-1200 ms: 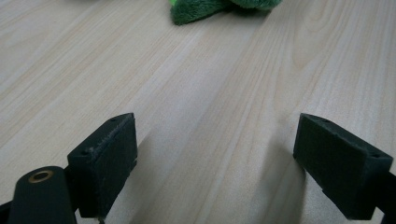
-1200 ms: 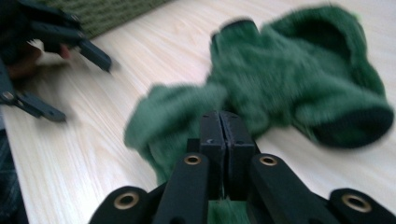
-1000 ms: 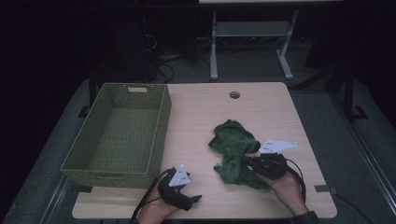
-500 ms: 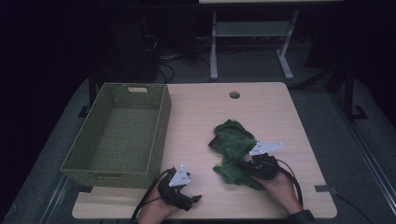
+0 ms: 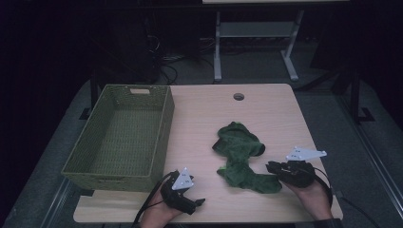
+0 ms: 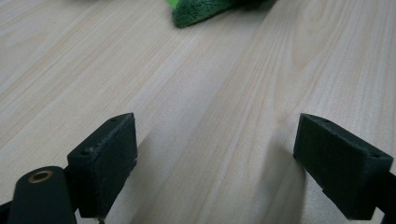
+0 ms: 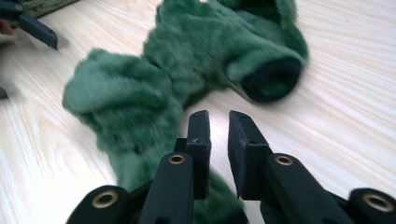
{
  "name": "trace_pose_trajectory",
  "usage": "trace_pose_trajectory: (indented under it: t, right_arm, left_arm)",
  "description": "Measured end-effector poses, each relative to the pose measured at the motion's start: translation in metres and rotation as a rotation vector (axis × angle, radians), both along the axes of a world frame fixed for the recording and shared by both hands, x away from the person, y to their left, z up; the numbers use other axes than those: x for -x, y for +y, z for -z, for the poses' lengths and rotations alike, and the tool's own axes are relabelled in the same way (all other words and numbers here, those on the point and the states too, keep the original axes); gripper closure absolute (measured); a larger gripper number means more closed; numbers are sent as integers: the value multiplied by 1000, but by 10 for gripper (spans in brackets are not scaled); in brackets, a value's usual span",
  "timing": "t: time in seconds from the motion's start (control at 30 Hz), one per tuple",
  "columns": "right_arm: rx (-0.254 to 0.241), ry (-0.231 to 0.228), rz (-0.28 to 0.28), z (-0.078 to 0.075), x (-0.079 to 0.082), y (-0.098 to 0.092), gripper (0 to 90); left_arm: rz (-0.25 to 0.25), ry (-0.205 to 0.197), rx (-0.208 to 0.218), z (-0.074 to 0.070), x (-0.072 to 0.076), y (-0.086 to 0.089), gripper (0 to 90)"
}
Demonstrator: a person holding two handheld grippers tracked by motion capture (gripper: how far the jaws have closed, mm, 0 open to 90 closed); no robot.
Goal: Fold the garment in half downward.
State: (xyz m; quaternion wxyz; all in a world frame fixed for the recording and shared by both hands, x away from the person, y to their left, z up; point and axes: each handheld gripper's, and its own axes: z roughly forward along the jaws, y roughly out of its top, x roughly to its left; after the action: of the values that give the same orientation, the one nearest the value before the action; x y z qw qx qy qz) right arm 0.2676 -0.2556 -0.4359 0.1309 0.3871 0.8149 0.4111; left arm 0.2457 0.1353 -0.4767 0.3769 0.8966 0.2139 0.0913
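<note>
A crumpled green fleece cloth (image 5: 240,154) lies on the light wooden table (image 5: 266,114), right of the middle. My right gripper (image 5: 272,167) sits low at the cloth's front right end. In the right gripper view its jaws (image 7: 218,126) have just been opening; they stand a narrow gap apart above the cloth (image 7: 187,60), with nothing pinched between the pads. My left gripper (image 5: 199,203) rests near the table's front edge, jaws wide open (image 6: 215,154) over bare wood, the cloth's edge (image 6: 205,9) farther ahead.
A green woven basket (image 5: 164,123) stands empty on the table's left side. A round cable hole (image 5: 238,97) is near the far edge. The left gripper's jaw tip (image 7: 32,25) appears at the right gripper view's top left. Dark floor and a metal stand lie beyond.
My right gripper has pulled back to the right, off the cloth's front end, and its jaws have parted. The cloth now lies stretched toward the front edge. The left gripper has stayed put.
</note>
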Motion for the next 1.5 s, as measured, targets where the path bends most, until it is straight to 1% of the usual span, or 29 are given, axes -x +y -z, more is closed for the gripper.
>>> trace_pose_trajectory:
  t: [0.03,0.13,0.3,0.37,0.5,0.6,0.7,0.73,0.83,0.9,0.93,1.03,1.1,1.17,1.23,1.27,1.33,1.4,1.5]
  right_arm:
    - [2,2,2,1,2,-5,741]
    - [5,29,8,6,8,-18,678]
    - [4,56,18,14,18,-36,630]
    - [-5,65,23,17,25,-44,613]
    - [-16,82,24,22,38,-54,592]
    - [-19,103,23,25,45,-56,592]
    - [-15,115,9,28,50,-55,593]
    - [-12,106,-1,30,50,-54,593]
    - [-25,113,-16,30,51,-52,602]
    - [-22,105,-35,32,49,-49,605]
    - [-24,117,-38,32,48,-47,605]
    - [-27,120,-58,34,46,-45,606]
    - [-33,121,-64,34,46,-43,611]
    - [-35,121,-88,35,42,-40,657]
    - [-30,126,-99,36,41,-38,740]
    - [-28,122,-106,36,40,-38,801]
    - [-28,123,-117,35,38,-39,841]
    - [-36,119,-120,34,38,-41,850]
    - [-40,99,-129,29,37,-40,854]
  left_arm:
    - [0,-1,1,0,0,0,128]
    - [3,-2,2,0,-1,0,129]
    - [3,-2,2,0,-1,0,130]
    - [2,-2,3,0,-1,0,131]
    - [-3,0,10,1,-1,0,132]
    - [-4,1,9,1,-1,0,132]
    - [-5,1,10,1,-1,0,132]
    - [-5,1,11,1,-1,-1,132]
    - [-4,1,10,1,-1,0,132]
    - [-5,0,10,1,-1,0,132]
    - [-5,1,10,1,-1,0,132]
    - [-4,0,9,1,-1,0,132]
    - [-5,1,11,1,-1,-1,132]
    - [-5,1,10,1,-1,-1,132]
    - [-5,1,10,1,-1,-1,132]
    - [-5,2,10,1,-1,-1,132]
    - [-2,0,5,0,-2,0,132]
    - [-3,1,6,0,-2,0,132]
    - [-3,0,5,0,-2,0,132]
